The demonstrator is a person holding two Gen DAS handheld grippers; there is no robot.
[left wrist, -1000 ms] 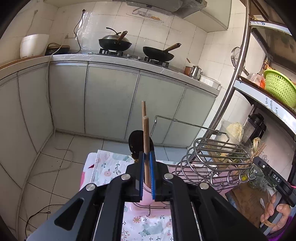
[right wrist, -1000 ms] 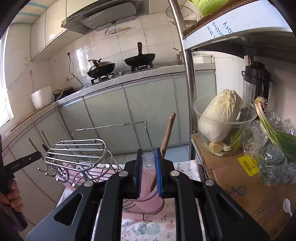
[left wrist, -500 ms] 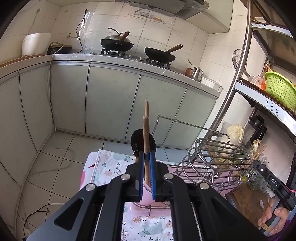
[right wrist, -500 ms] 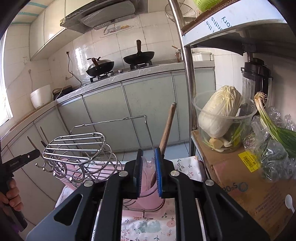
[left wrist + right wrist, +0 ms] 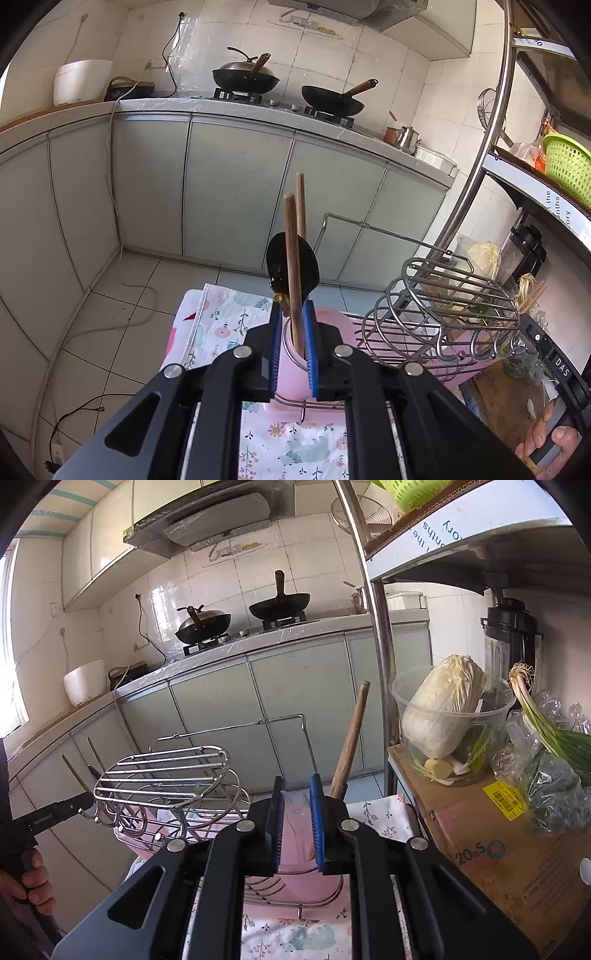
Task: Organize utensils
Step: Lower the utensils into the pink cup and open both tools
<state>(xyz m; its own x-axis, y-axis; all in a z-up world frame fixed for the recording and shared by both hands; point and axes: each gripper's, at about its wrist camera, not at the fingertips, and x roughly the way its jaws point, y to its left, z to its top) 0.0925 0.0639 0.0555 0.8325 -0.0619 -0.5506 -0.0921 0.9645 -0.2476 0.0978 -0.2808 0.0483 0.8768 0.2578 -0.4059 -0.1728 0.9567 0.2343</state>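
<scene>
In the left wrist view my left gripper (image 5: 292,325) is open, its jaws a little apart around the pink utensil cup (image 5: 291,354) of the wire rack. A wooden chopstick (image 5: 291,266) stands between the jaws, leaning on the right pad; a second chopstick (image 5: 300,206) and a black spoon (image 5: 293,264) stand behind it in the cup. In the right wrist view my right gripper (image 5: 297,801) is open and empty over the rack's pink cup (image 5: 295,849). A wooden-handled utensil (image 5: 349,746) stands just right of its right finger.
The chrome wire dish rack (image 5: 443,295) with a pink tray sits on a floral cloth (image 5: 221,325); it also shows in the right wrist view (image 5: 166,775). A metal shelf at right holds a cabbage bowl (image 5: 447,716), a cardboard box (image 5: 498,842) and greens (image 5: 554,760).
My left gripper's jaws have opened a little, freeing the chopstick into the cup. My right gripper's jaws have opened too. Both views shifted slightly.
</scene>
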